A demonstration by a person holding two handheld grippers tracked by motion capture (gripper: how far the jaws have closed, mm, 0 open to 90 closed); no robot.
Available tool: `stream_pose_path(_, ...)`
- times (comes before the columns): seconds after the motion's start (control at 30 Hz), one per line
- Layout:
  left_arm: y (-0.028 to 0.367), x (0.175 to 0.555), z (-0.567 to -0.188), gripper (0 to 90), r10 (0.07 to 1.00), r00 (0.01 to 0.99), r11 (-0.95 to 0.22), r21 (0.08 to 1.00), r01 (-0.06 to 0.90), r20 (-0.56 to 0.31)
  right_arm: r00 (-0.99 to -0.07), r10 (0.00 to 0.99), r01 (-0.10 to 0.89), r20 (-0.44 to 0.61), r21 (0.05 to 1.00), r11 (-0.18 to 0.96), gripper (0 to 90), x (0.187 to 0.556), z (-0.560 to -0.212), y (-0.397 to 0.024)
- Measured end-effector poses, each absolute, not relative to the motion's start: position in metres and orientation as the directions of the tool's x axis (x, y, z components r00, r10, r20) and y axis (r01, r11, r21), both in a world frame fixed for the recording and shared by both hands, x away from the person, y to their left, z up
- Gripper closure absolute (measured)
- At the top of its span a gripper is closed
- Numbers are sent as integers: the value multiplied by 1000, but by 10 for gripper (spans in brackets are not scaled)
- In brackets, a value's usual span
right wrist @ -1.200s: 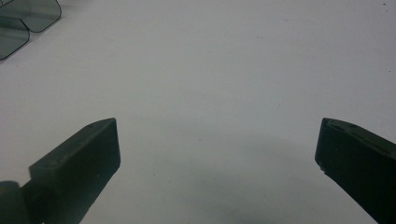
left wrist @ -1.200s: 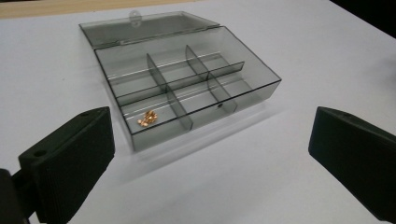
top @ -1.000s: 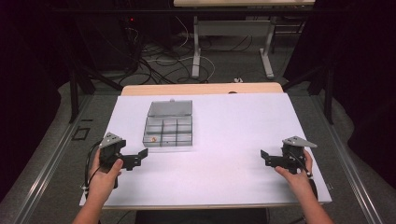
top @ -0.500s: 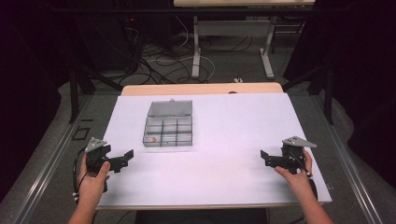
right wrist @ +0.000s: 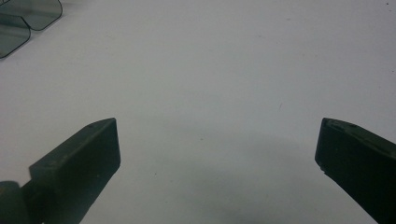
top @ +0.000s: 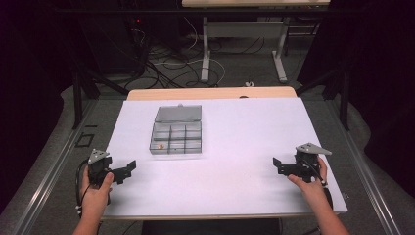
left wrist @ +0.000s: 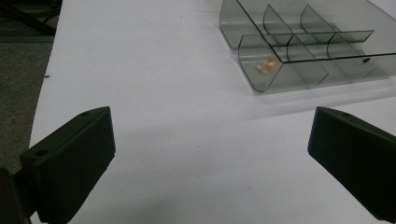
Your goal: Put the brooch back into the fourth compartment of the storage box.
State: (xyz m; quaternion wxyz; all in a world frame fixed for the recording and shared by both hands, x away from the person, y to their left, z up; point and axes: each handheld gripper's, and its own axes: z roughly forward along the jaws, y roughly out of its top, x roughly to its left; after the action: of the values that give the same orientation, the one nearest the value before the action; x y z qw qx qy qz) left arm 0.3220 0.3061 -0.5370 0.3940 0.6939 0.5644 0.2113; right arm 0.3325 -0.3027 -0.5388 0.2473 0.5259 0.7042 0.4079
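Note:
A clear grey compartment box [top: 177, 133] with its lid open lies on the white table [top: 235, 147], left of centre. One small orange piece [top: 159, 145] lies in its near-left compartment, seen also as the orange piece [left wrist: 266, 66] in the box [left wrist: 308, 51]. My left gripper [top: 128, 169] hovers at the table's left edge, open, jaws empty, below and left of the box. My right gripper [top: 277, 165] is held near the right front, open and empty, pointing left over bare table. A corner of the box [right wrist: 23, 18] appears in the right gripper view.
A wooden table edge [top: 210, 93] lies behind the white surface. Beyond it are desk legs [top: 205, 49] and tangled cables [top: 161, 63] on the floor. Dark curtains stand at both sides. Metal rails [top: 49, 171] run along the floor on each side.
My left gripper has drawn back toward the table's front-left edge, away from the box. The right gripper has stayed where it was.

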Motion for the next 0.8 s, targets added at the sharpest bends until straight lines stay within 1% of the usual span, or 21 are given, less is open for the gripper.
stream_pose_path(0.37,308,323,-547,9,952,259,-41,769,638,-164,-324,942,540,83,834,112,0,333,-540,-302)
stream_pose_path(0.8,307,325,-554,12,953,256,-53,743,668,-162,-328,941,547,88,829,114,0,334,-541,-300)
